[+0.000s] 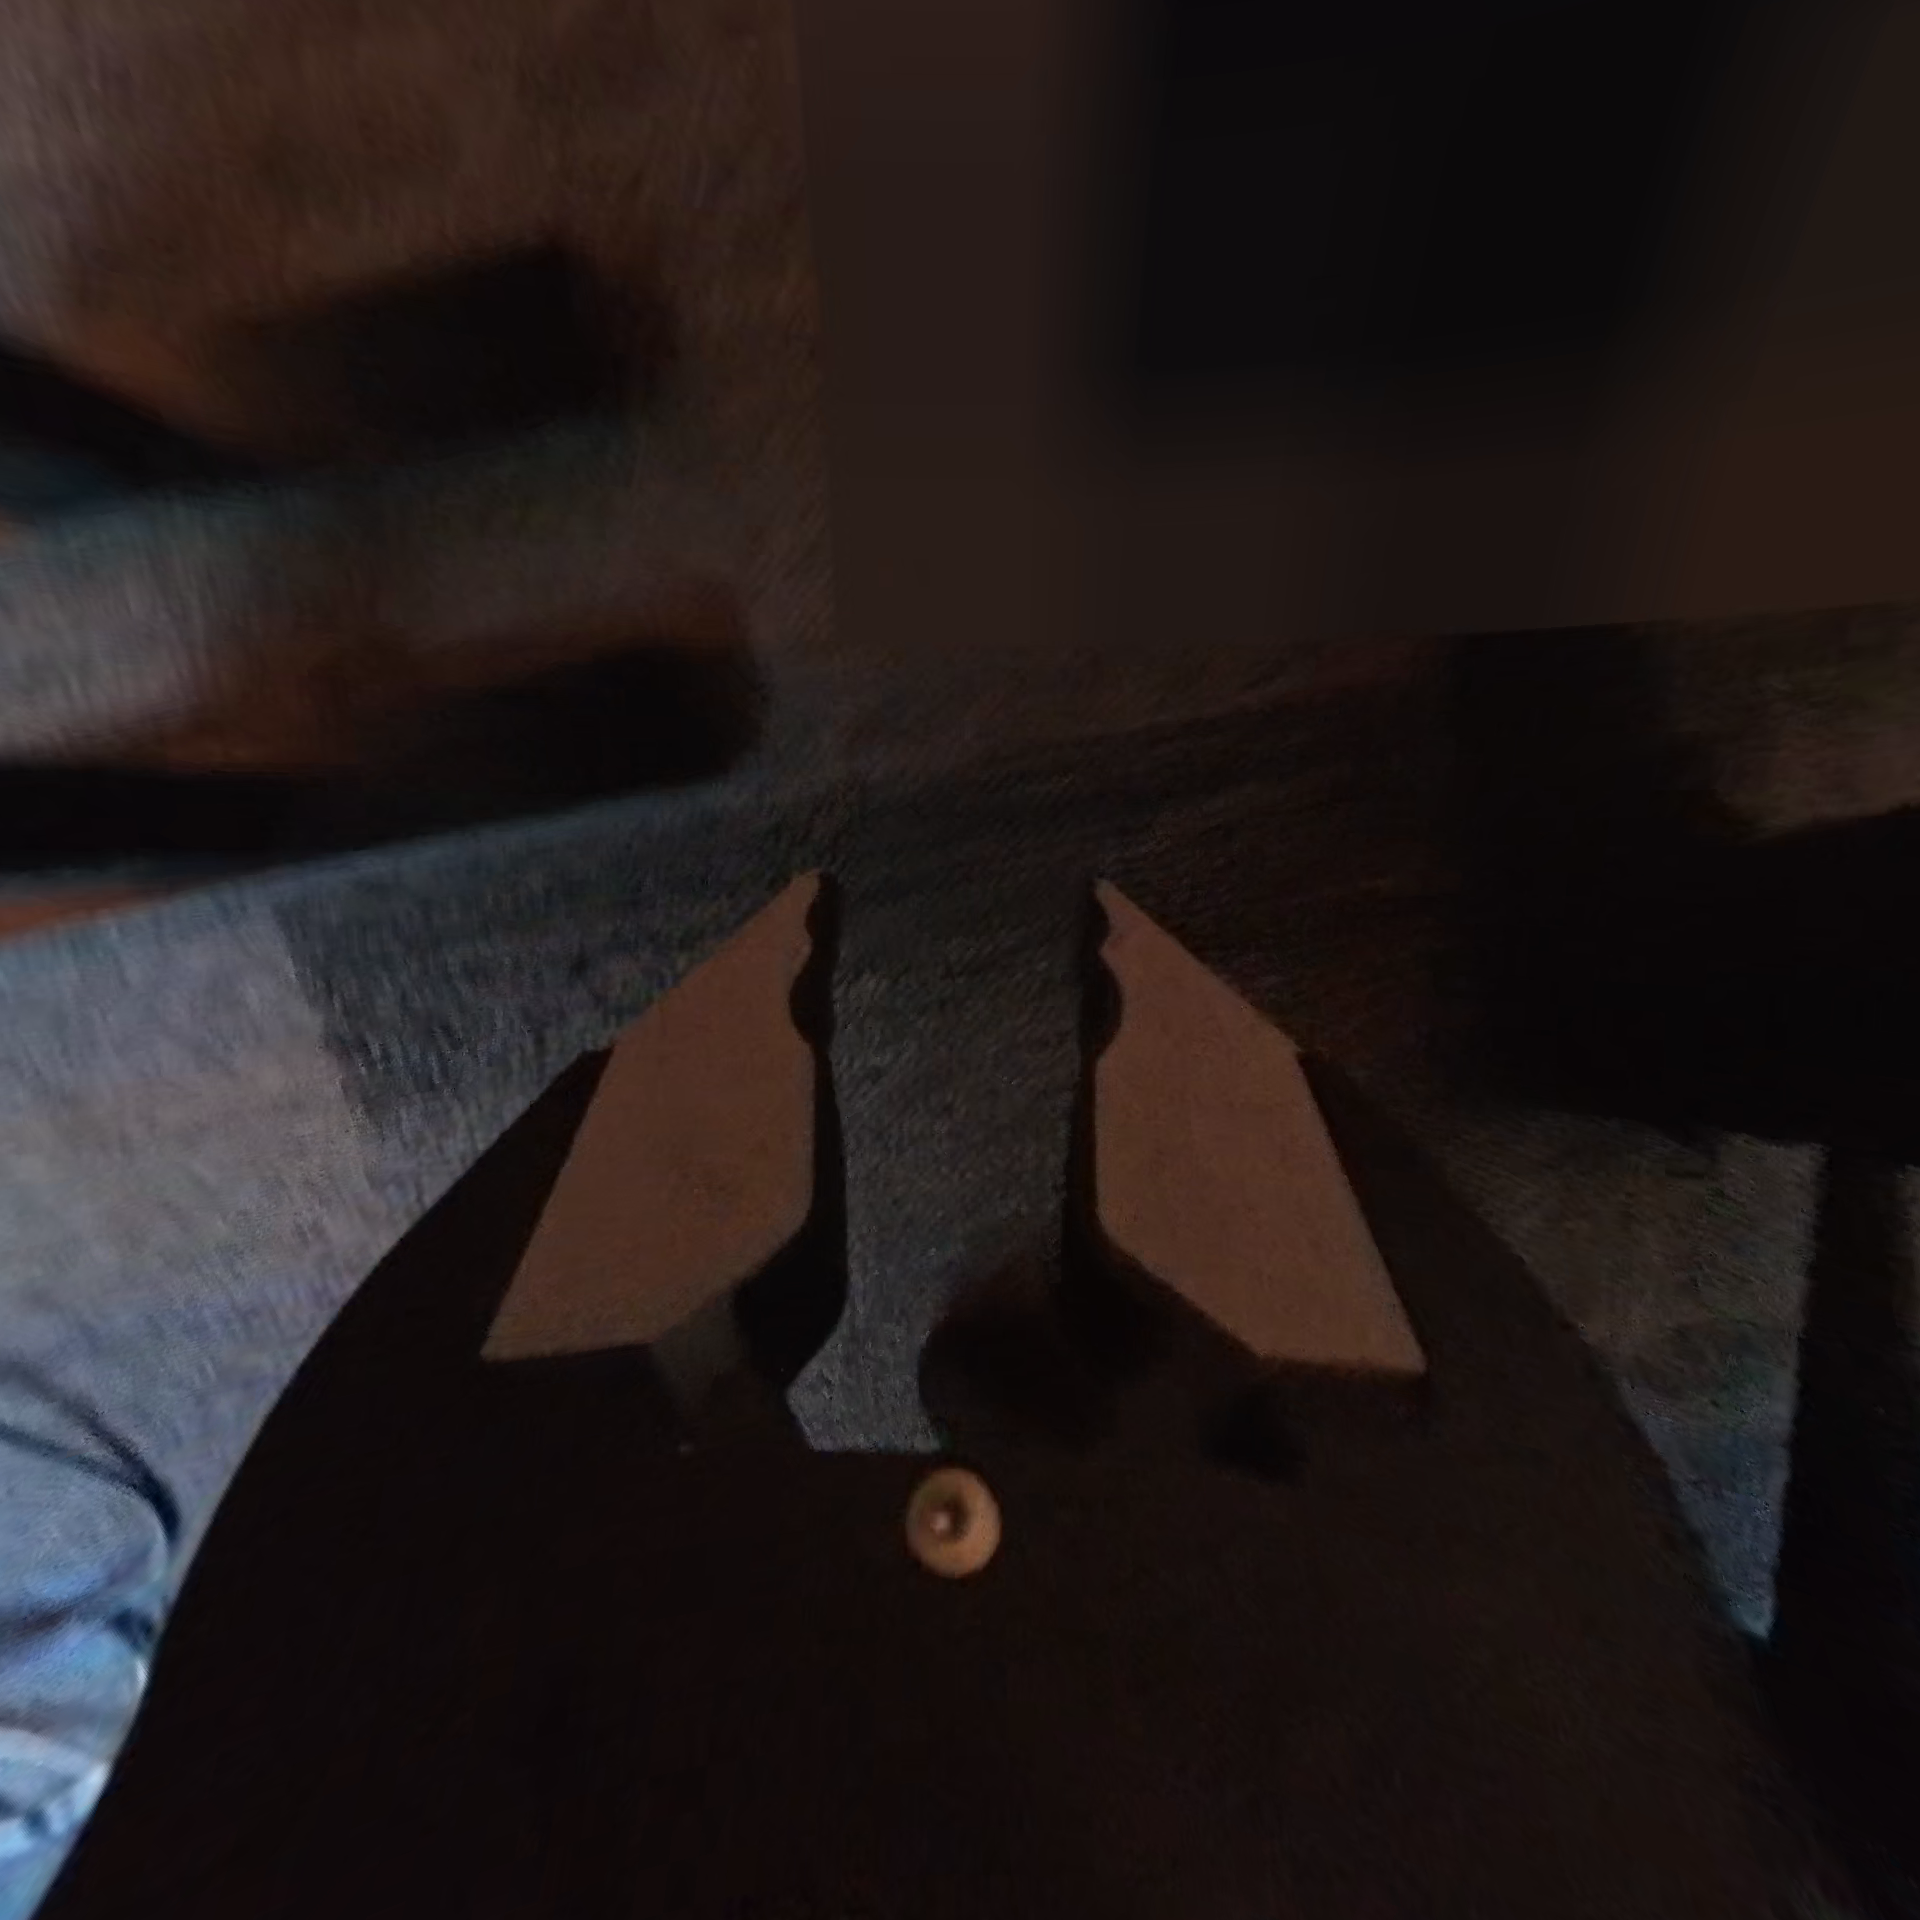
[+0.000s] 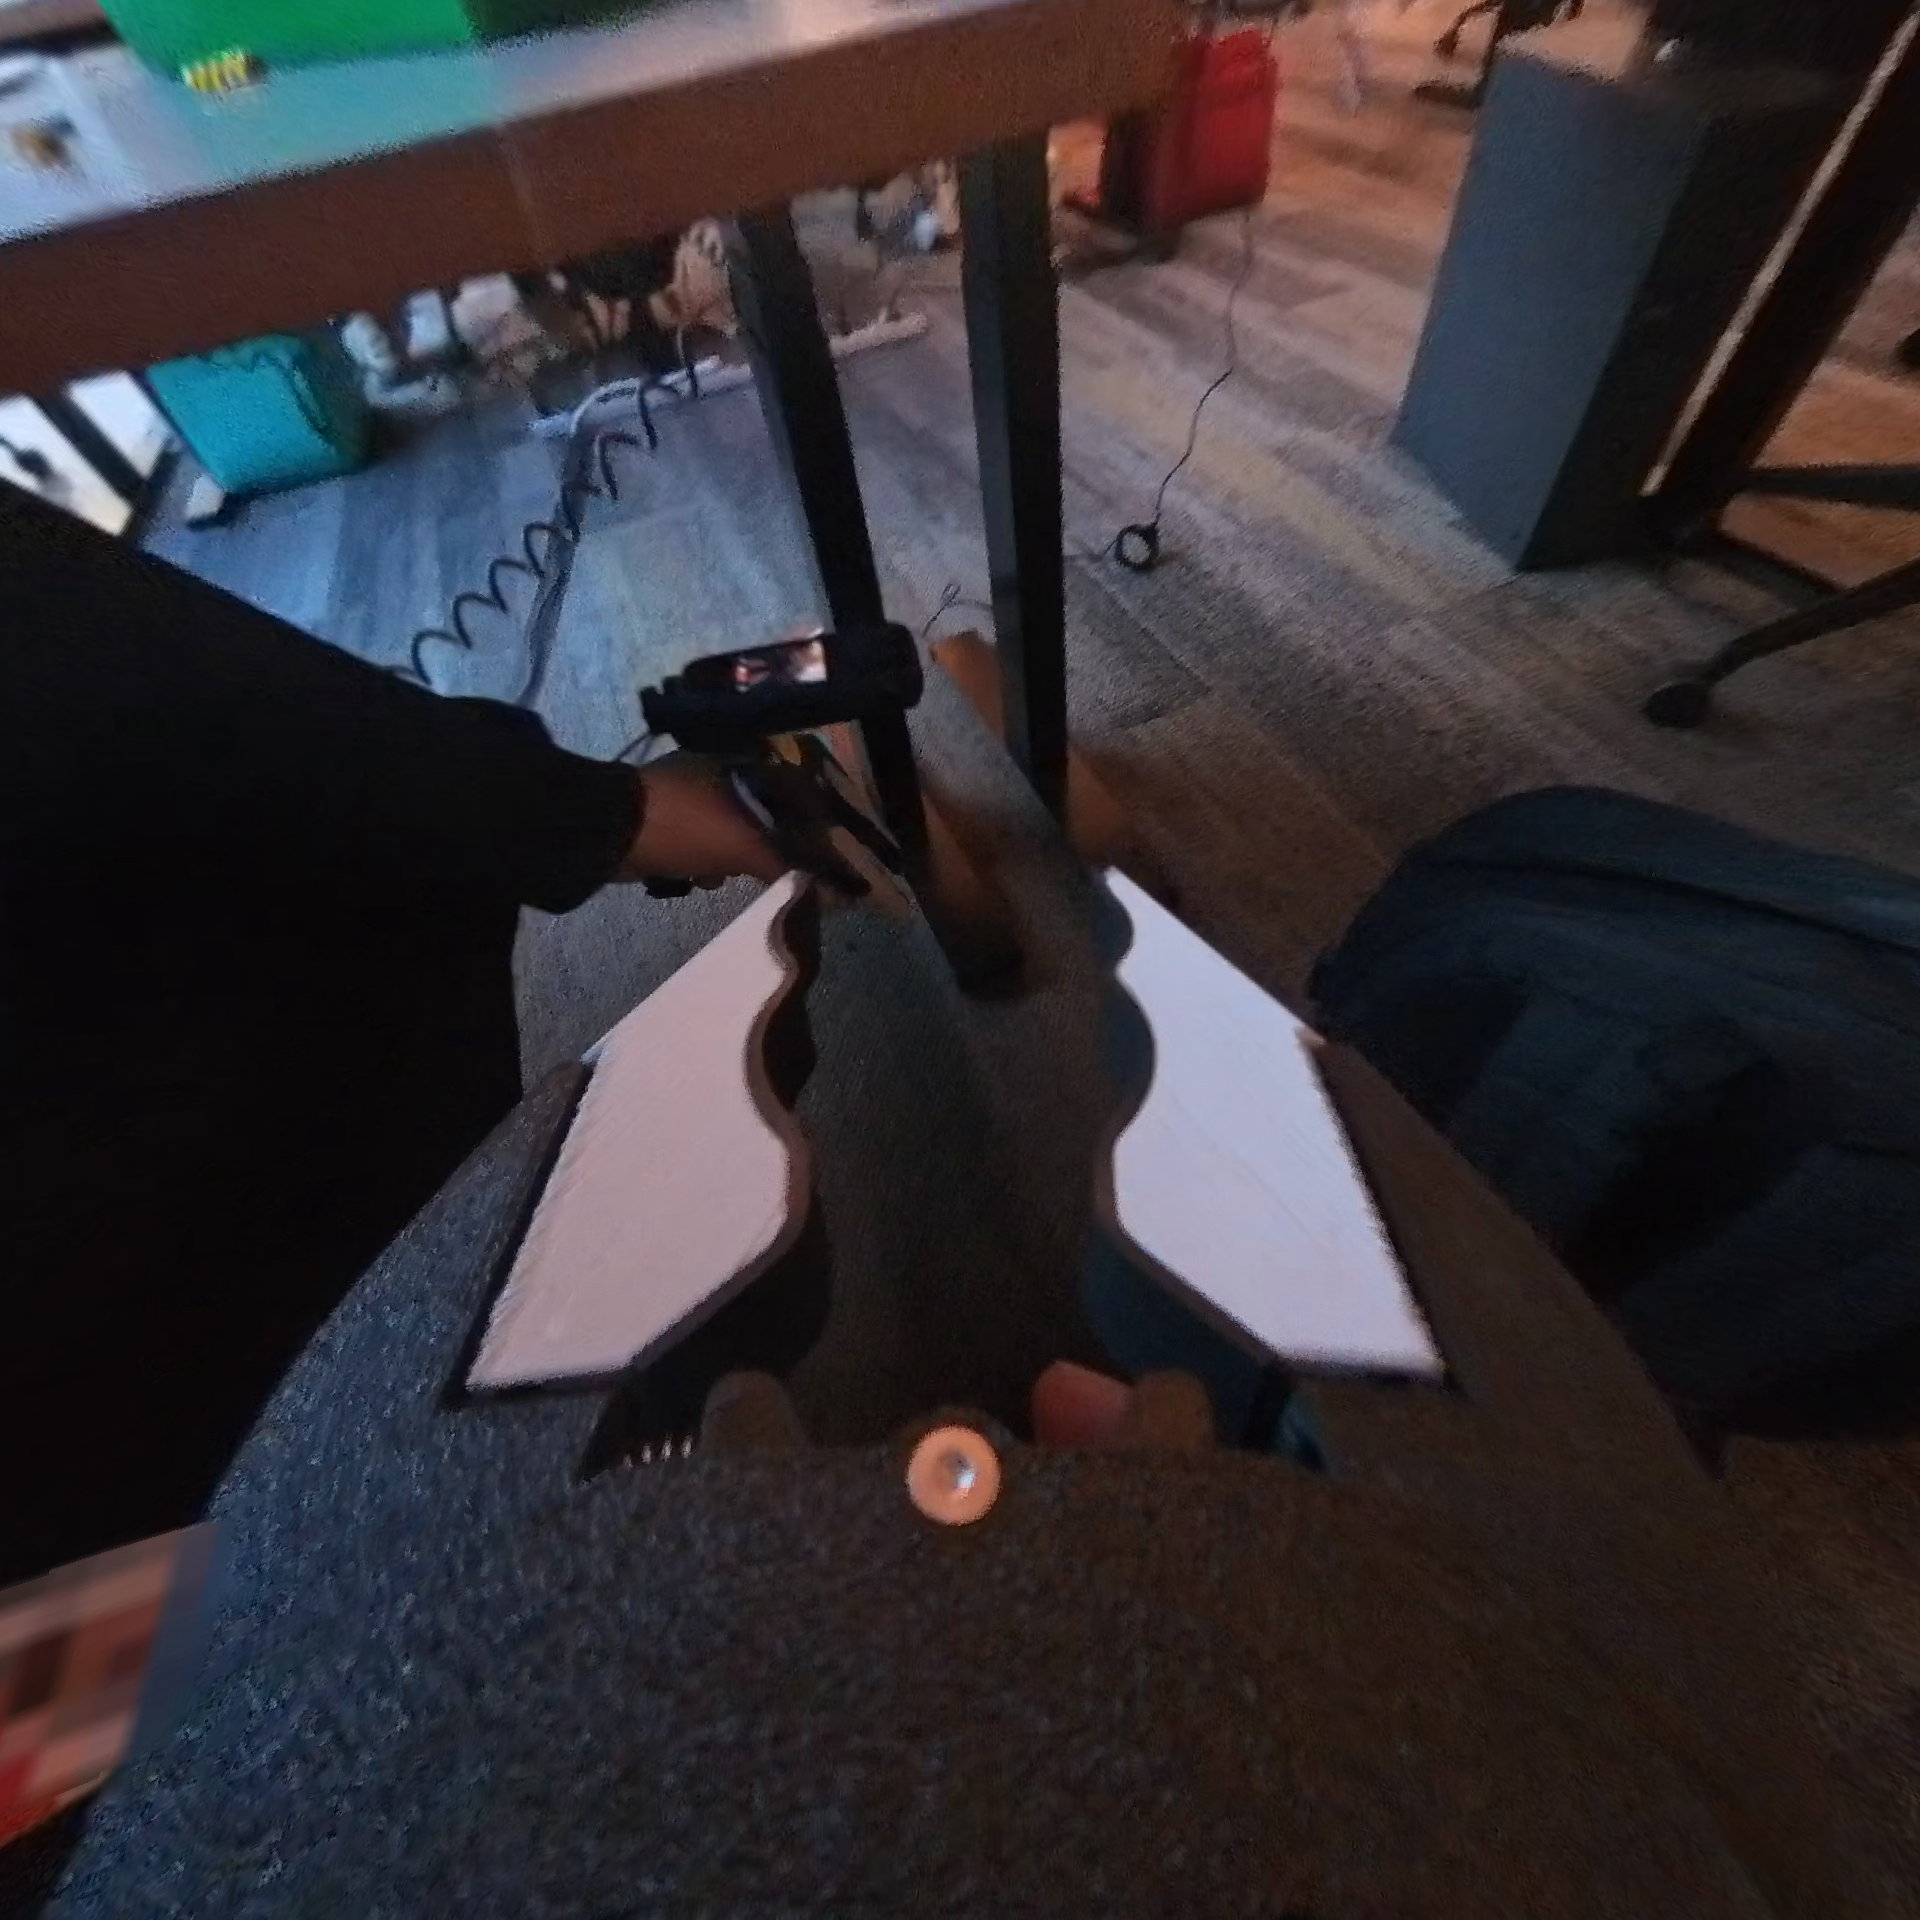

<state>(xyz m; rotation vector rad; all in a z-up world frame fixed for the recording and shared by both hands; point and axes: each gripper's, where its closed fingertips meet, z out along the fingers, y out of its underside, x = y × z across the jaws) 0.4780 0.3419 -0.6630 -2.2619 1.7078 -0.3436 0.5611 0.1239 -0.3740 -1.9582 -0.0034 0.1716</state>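
The left gripper (image 1: pixel 956 904) has its fingers (image 1: pixel 696 1122) apart with nothing between them; only blue-grey carpet (image 1: pixel 951 1122) shows through the gap. This view is dark and smeared. A blurred dark shape at upper left cannot be made out, and a blanked patch covers the upper right.

The right gripper (image 2: pixel 956 894) also has its white fingers (image 2: pixel 644 1174) spread, holding nothing. Through the gap, grey carpet (image 2: pixel 935 1143) shows, and just past the tips a black leg (image 2: pixel 831 499) of the surface (image 2: pixel 520 187) meets the floor. A second black leg (image 2: pixel 1013 416) stands beside it.

Left of that first leg, a hand (image 2: pixel 696 821) in a black sleeve (image 2: pixel 260 831) holds the other gripper (image 2: pixel 821 821), seen from behind; its fingers are hidden. A coiled cable (image 2: pixel 540 551) lies on the floor under the surface, near a teal box (image 2: pixel 260 416). A dark bag (image 2: pixel 1642 1039) sits at right, partly cut off by the gripper body. Things on the surface top are cropped and blurred.
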